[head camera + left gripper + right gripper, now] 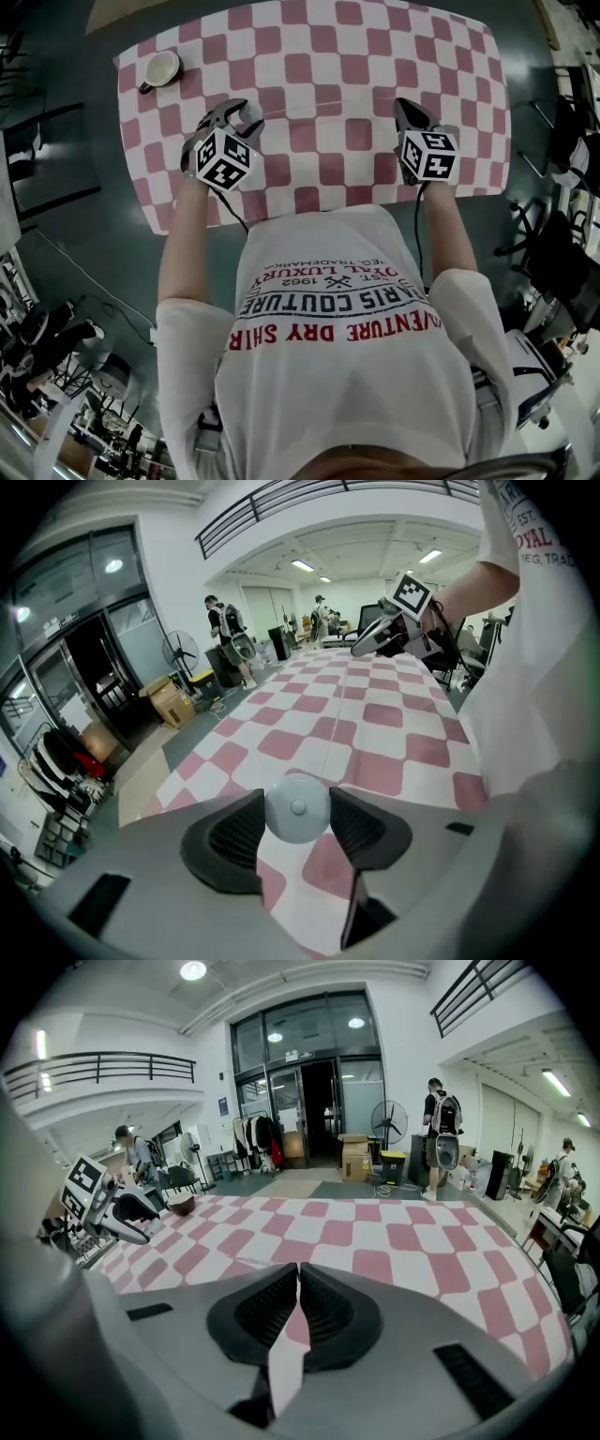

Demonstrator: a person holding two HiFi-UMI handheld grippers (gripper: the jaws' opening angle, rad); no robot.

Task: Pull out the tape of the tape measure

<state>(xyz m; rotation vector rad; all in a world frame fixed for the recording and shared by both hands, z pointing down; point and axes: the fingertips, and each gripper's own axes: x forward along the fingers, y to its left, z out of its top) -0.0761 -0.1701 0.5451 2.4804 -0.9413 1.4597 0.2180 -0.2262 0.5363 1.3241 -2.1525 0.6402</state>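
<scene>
A round pale grey tape measure point(249, 112) point(297, 807) sits between the pads of my left gripper point(241, 115), which is shut on its sides low over the near left of the table. A thin tape point(328, 101) point(330, 726) runs from it across the checks to my right gripper point(405, 105) point(298, 1274), whose jaws are pressed together on the tape's end point(253, 1262). The right gripper point(370, 641) shows far off in the left gripper view, and the left gripper point(141, 1211) shows at the left of the right gripper view.
The table wears a pink and white checked cloth point(356, 47). A cup point(161, 69) point(180, 1204) stands at its far left corner. Dark floor surrounds the table, with chairs point(553, 253) at the right. People, a fan point(387, 1121) and boxes stand far behind.
</scene>
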